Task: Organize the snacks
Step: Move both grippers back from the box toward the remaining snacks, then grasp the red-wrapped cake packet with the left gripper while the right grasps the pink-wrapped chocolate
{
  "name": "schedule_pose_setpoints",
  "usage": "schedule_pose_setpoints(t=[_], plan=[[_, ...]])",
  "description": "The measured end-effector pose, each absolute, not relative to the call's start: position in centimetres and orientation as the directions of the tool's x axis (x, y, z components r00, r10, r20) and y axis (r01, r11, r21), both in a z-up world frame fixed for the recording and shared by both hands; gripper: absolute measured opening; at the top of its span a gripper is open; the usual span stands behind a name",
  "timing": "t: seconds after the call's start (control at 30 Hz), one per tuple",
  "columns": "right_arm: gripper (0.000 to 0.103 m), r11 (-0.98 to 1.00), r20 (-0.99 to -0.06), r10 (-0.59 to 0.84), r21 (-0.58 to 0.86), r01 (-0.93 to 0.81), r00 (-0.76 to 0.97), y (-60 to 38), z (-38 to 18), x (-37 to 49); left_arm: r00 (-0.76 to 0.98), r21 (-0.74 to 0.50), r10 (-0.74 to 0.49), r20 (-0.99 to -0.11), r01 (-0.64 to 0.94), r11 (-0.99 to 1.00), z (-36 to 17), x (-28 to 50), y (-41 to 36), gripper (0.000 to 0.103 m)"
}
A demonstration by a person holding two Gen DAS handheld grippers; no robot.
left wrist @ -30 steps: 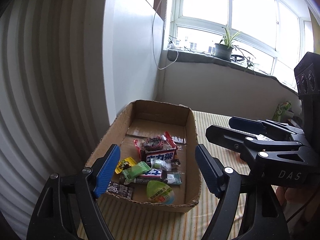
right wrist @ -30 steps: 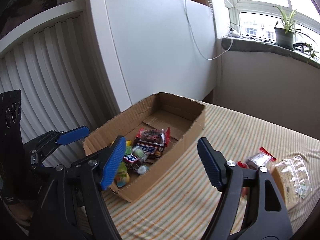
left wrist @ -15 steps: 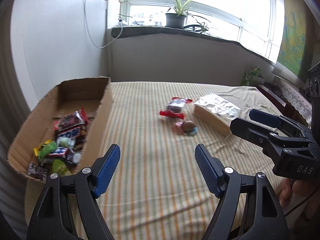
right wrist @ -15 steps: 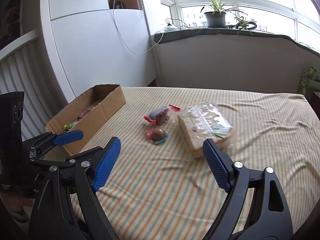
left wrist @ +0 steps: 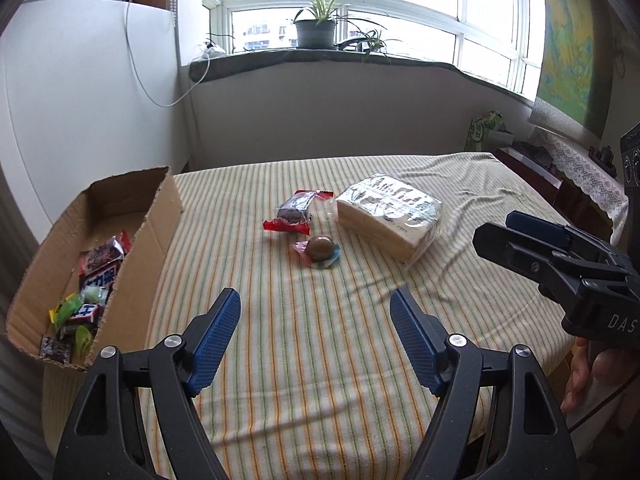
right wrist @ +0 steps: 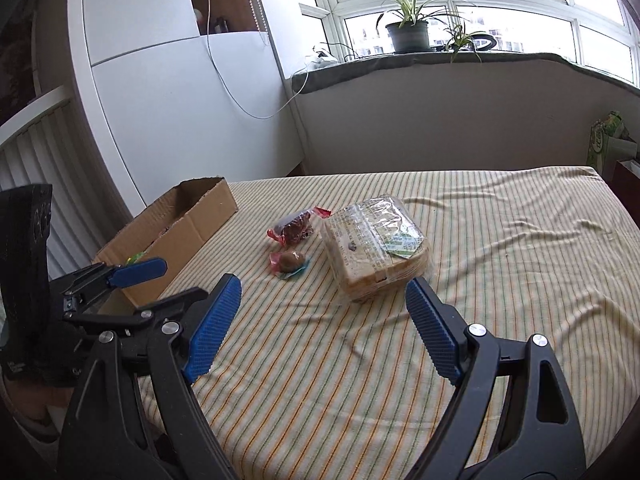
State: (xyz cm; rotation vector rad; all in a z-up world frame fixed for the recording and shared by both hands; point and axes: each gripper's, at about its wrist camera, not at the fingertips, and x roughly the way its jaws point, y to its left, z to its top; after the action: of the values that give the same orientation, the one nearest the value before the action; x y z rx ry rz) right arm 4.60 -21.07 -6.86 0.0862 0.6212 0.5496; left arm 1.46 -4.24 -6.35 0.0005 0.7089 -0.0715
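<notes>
A cardboard box (left wrist: 158, 216) (right wrist: 192, 220) with several small wrapped snacks in it stands at the left of the striped table. Three snacks lie mid-table: a red-ended dark snack packet (left wrist: 296, 210) (right wrist: 294, 228), a round brown candy in a clear wrapper (left wrist: 320, 248) (right wrist: 291, 261), and a bagged sliced loaf (left wrist: 390, 212) (right wrist: 374, 248). My left gripper (left wrist: 316, 320) is open and empty, in front of the candy. My right gripper (right wrist: 324, 312) is open and empty, in front of the loaf.
The table is covered by a wrinkled striped cloth (right wrist: 520, 272). A white cabinet (left wrist: 80, 100) stands behind the box. A windowsill with a potted plant (left wrist: 316, 32) lies beyond. A green bag (left wrist: 484, 130) and dark furniture stand at the right.
Both grippers have swung right, from facing the box to facing the loose snacks mid-table. Both stayed open and empty.
</notes>
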Motion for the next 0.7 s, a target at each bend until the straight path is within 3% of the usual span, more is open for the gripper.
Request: schedule_pose_setpoints(t=[0.2,0.4,0.57,0.7], plan=[[0.087,0.813,-0.612,0.546,0.222,-0.538,0.572,-17.8,-9.4,5.6,0.762,-0.082,-0.061,-0.645,0.010,0.997,-6.1,4.6,-1.7,0.077],[0.087,0.794,-0.706,0.508,0.162,-0.586,0.493,-13.2,-11.9,8.5,0.688,-0.231,-0.173,-0.705,0.007,0.973,-7.7,11.8,-0.5,0.077],[0.087,0.791,-0.727,0.492,0.144,-0.595,0.478,-11.0,-11.9,11.7,0.619,-0.322,-0.236,-0.749,-0.029,0.946,-9.9,17.0,-0.4,0.077],[0.087,0.783,-0.737,0.498,0.155,-0.603,0.457,-10.5,-12.1,13.6,0.599,-0.323,-0.239,-0.764,-0.033,0.946,-10.8,18.6,-0.2,0.077]])
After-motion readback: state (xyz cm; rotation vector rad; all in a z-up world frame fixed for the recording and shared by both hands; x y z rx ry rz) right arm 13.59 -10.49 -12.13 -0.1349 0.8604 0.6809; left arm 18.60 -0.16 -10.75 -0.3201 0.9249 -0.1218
